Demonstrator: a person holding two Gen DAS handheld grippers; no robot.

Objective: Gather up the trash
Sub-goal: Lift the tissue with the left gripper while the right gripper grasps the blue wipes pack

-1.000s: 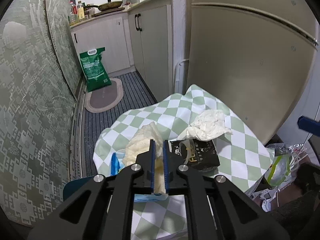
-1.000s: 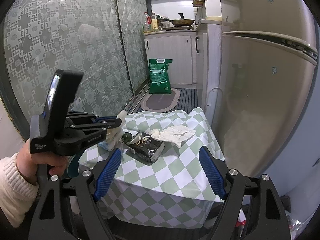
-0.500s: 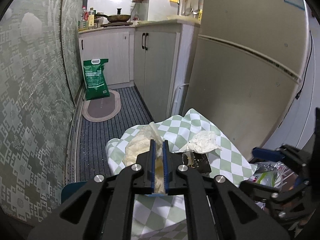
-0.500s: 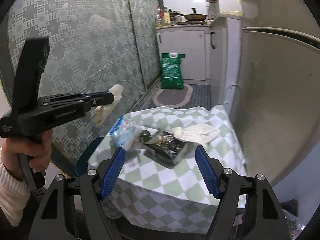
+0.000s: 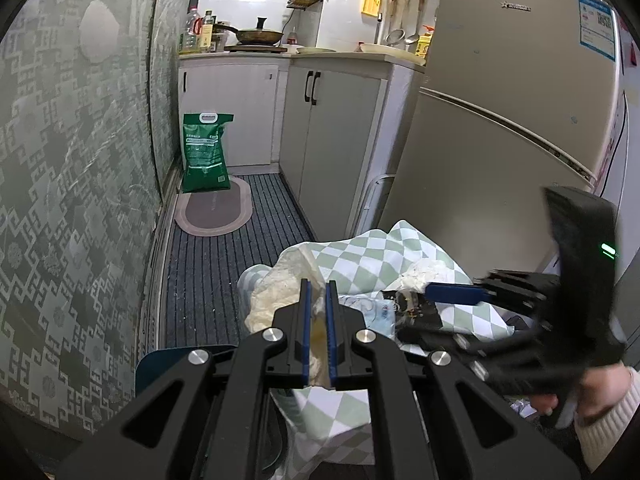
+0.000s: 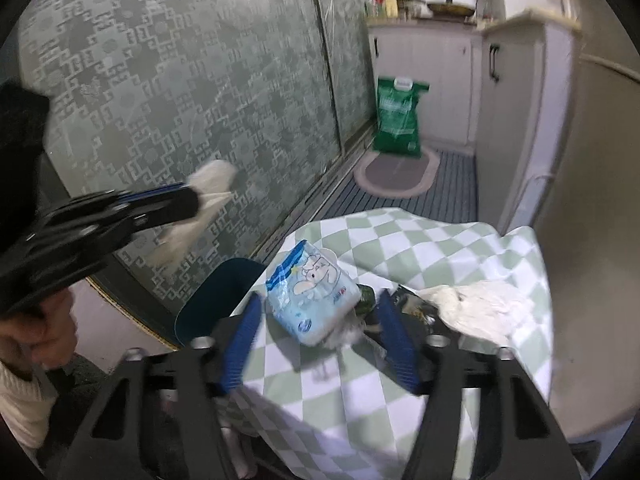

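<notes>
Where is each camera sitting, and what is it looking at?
Left wrist: sits on the left claw, looking over the checked table toward the kitchen; its claw is shut on a crumpled tissue; the right claw and a hand show.
Right wrist: sits on the right claw, around a blue packet; the left claw shows.
Shared: table, green bag.

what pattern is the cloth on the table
A green and white diamond check on the tablecloth, clearest in the right wrist view.
</notes>
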